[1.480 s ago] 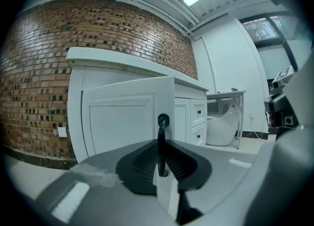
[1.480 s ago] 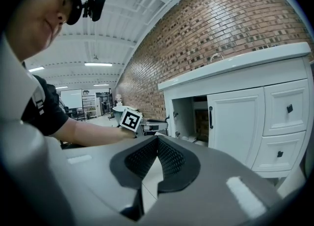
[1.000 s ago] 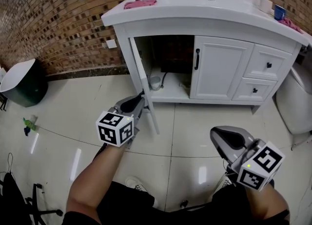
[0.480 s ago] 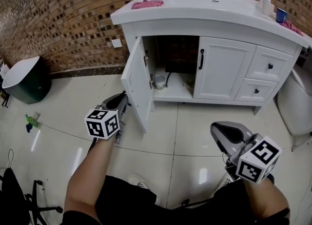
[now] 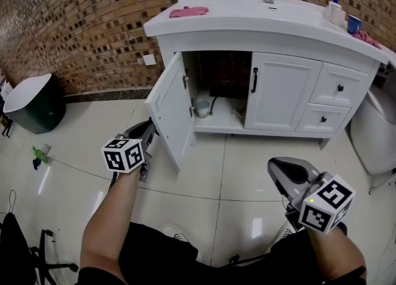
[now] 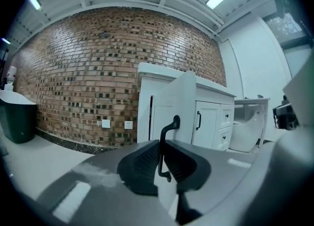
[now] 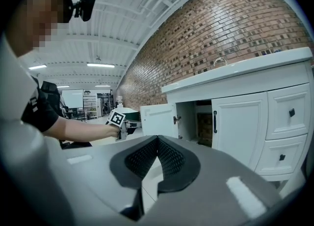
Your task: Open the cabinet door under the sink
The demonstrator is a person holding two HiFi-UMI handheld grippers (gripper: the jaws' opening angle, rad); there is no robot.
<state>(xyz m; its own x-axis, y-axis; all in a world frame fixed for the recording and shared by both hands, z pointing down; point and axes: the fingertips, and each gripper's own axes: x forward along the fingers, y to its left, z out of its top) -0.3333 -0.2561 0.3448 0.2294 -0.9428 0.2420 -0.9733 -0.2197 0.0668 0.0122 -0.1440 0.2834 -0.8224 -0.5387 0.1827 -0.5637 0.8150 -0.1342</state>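
Note:
The white sink cabinet [image 5: 281, 95] stands against the brick wall. Its left door [image 5: 170, 114] is swung out to the left, and the dark inside shows. My left gripper [image 5: 149, 131] is at the door's outer face, shut on the black door handle [image 6: 170, 124], which runs between the jaws of the left gripper [image 6: 161, 145]. The door [image 6: 182, 103] fills the space just behind the handle. My right gripper [image 5: 286, 172] hangs low over the floor, away from the cabinet, shut with nothing in it. In its own view the right gripper [image 7: 157, 140] faces the open door [image 7: 158, 118].
The right-hand door with its black handle [image 5: 254, 80] is closed, and so are two drawers [image 5: 339, 87]. A grey cup [image 5: 202, 107] stands inside the cabinet. A pink cloth [image 5: 189, 12] lies on the countertop. A dark bin [image 5: 34, 101] stands far left, a white fixture [image 5: 374, 135] at the right.
The left door has swung further open to the left, drawn by my left gripper, which moved left and back. The right gripper has stayed nearly still.

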